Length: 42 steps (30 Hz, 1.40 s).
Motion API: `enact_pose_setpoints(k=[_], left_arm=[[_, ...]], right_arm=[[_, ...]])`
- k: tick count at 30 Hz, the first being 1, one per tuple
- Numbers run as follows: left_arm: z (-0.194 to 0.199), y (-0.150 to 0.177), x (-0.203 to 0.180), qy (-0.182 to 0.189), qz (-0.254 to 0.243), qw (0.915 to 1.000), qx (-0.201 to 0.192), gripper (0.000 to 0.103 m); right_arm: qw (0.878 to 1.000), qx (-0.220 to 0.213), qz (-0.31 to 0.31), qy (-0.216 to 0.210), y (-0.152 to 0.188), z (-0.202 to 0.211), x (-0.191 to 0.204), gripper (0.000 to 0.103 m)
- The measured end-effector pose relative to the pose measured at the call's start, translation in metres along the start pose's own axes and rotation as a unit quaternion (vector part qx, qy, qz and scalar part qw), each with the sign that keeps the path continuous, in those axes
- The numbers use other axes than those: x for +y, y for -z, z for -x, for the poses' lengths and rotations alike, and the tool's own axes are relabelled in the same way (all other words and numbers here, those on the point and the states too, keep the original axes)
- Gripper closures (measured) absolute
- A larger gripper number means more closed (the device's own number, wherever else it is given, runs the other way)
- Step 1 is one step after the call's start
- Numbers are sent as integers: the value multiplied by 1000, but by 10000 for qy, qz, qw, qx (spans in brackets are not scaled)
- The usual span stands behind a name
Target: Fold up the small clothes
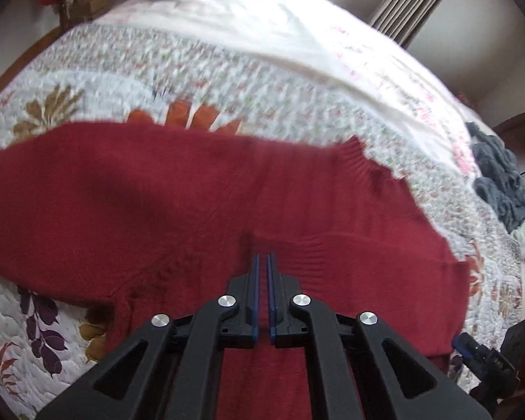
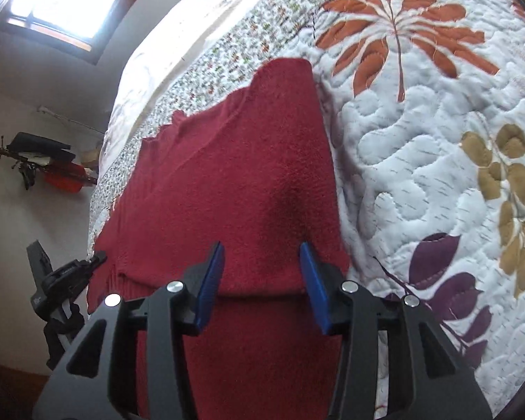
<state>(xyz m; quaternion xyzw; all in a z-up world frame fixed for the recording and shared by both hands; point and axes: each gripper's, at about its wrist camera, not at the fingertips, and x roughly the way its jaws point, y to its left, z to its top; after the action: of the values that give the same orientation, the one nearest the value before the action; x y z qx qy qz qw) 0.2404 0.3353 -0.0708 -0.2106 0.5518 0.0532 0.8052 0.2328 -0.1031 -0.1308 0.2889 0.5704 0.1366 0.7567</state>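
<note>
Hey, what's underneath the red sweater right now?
The red sweater lies on a floral quilt, whose leaf prints show around its edges. Whatever part of the quilt sits directly beneath the knit is covered and cannot be seen.

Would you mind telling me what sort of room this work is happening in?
Most likely a bedroom: a red sweater lies on a bed's floral quilt, with a curtain and a window nearby.

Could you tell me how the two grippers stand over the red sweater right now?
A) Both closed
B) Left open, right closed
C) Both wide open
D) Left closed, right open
D: the left gripper has its blue pads nearly together above the red sweater, while the right gripper shows a wide gap between its pads.
</note>
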Motion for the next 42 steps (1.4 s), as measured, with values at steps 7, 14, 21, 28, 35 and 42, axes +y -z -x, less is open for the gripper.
enact_pose_setpoints(k=[7,14,21,28,35,42], left_arm=[[18,11,-4,250,-4,9995,-199,91],[17,15,-60,519,-700,9962,-23,53],[-30,35,-65,201,-974,9941,440,53],[-34,32,-62,273,-1085,9927,453,53],[24,32,-22,539,-776,9955,-3,45],[75,38,122,-199,195,9985,-464,44]], right_arm=[[9998,24,217,18,2,11,13,57],[9978,-37,655,-88,8,20,59,56],[9961,420,604,484,12,-29,54,58],[9958,498,568,525,15,-44,46,58],[9967,198,743,271,31,3,65,51],[9932,221,1124,229,77,19,85,45]])
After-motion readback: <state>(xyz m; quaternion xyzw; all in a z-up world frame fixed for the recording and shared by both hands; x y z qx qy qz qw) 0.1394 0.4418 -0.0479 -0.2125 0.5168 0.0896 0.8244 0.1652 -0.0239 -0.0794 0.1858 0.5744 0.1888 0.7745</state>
